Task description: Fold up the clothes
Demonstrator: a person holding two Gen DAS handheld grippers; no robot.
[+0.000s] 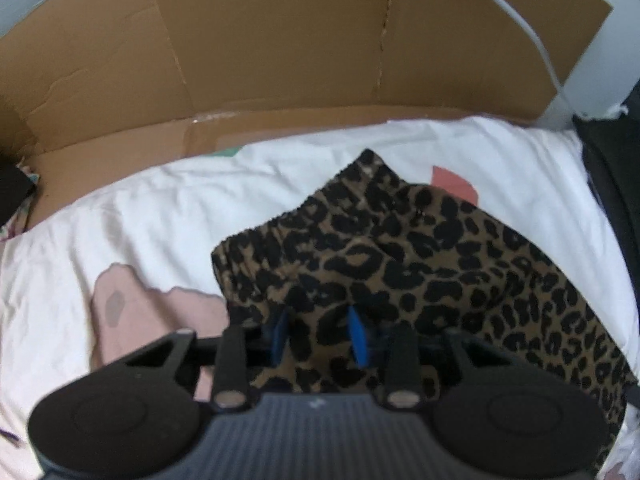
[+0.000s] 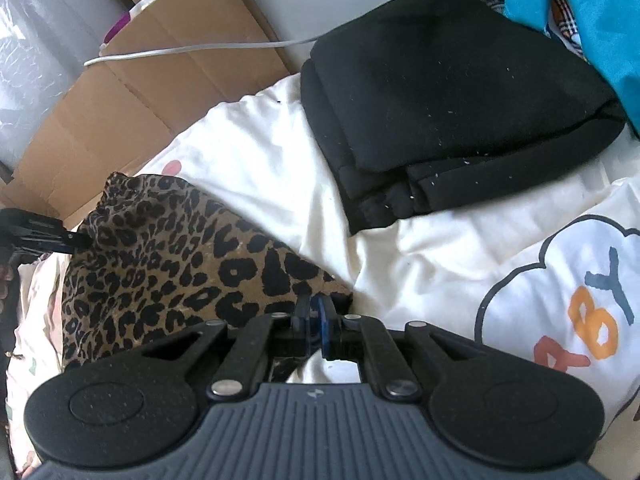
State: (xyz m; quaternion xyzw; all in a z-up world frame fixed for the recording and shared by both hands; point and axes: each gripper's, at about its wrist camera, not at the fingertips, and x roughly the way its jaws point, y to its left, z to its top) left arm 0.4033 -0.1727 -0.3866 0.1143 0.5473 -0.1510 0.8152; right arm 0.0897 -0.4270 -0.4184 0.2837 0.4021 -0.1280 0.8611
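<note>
A leopard-print garment [image 1: 400,260] lies partly bunched on white bedding [image 1: 160,208]. My left gripper [image 1: 319,334] hangs over its near edge with the blue pads [image 1: 358,338] well apart; the fabric shows in the gap but is not pinched. In the right wrist view the same leopard-print garment [image 2: 160,248] stretches to the left. My right gripper [image 2: 314,312] is shut on its near corner. The left gripper [image 2: 76,240] shows there at the garment's far left edge.
Flattened cardboard [image 1: 280,40] stands behind the bedding, with a white cable [image 2: 200,48] across it. A folded black garment [image 2: 440,100] lies at the back right. A white shirt with coloured letters [image 2: 560,280] is at the right, and a teal cloth [image 2: 592,20] above it.
</note>
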